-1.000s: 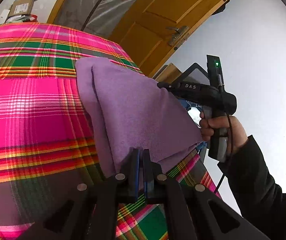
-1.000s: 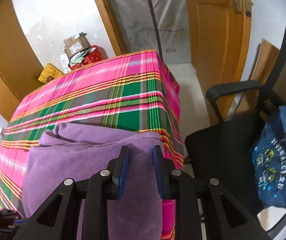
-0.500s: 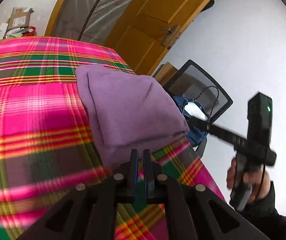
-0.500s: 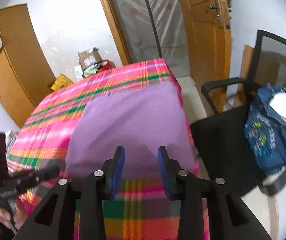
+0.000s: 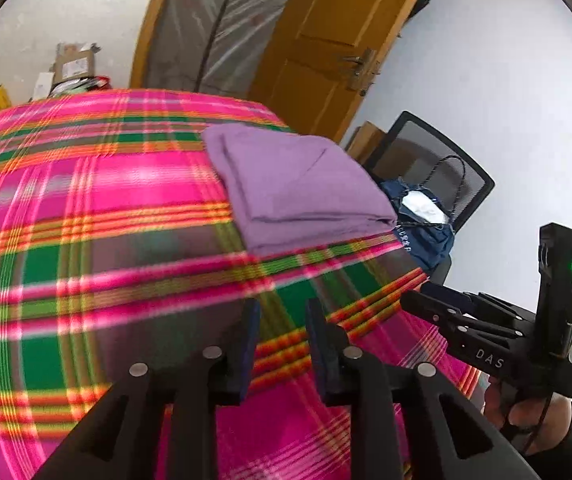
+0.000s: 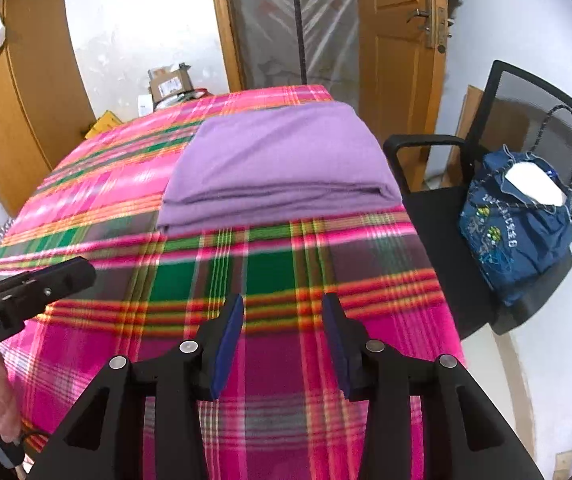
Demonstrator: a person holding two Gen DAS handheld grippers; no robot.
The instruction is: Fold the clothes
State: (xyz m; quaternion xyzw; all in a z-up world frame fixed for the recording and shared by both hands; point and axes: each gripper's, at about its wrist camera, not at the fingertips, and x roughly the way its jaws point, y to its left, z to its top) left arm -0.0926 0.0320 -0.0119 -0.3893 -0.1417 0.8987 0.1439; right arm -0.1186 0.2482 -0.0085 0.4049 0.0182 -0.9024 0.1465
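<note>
- Bright pink, green and orange plaid covers the table (image 6: 270,280), which stands in a small room with white walls and a wooden door (image 6: 399,40) ajar beside a doorway hung with clear plastic sheeting (image 6: 297,20).
- On the far right part of that plaid cloth lies the purple garment (image 6: 282,164), folded into a flat, roughly square stack, its layered edges facing the near side and its right side close to the table's right edge.
- From the left wrist view the same purple garment (image 5: 297,188) shows a diagonal crease across its top layer.
- Left gripper (image 5: 282,344) hovers over the near part of the table with its jaws apart and nothing between them, well short of the garment.
- Right gripper (image 6: 282,340) is likewise spread wide and empty, poised above the plaid, the garment well beyond its tips.
- Each tool appears in the other's camera: the right one sits off the table's right corner, held from below by a hand (image 5: 525,408) in a dark sleeve (a small green light glows on its upright part).
- Beside the table on the right stands a black mesh-backed office chair (image 6: 445,240), and a blue drawstring bag (image 6: 517,224) with something white showing at its mouth rests on the seat.
- Beyond the far end of the table, against the wall, some cardboard boxes (image 6: 170,82) are piled up.
</note>
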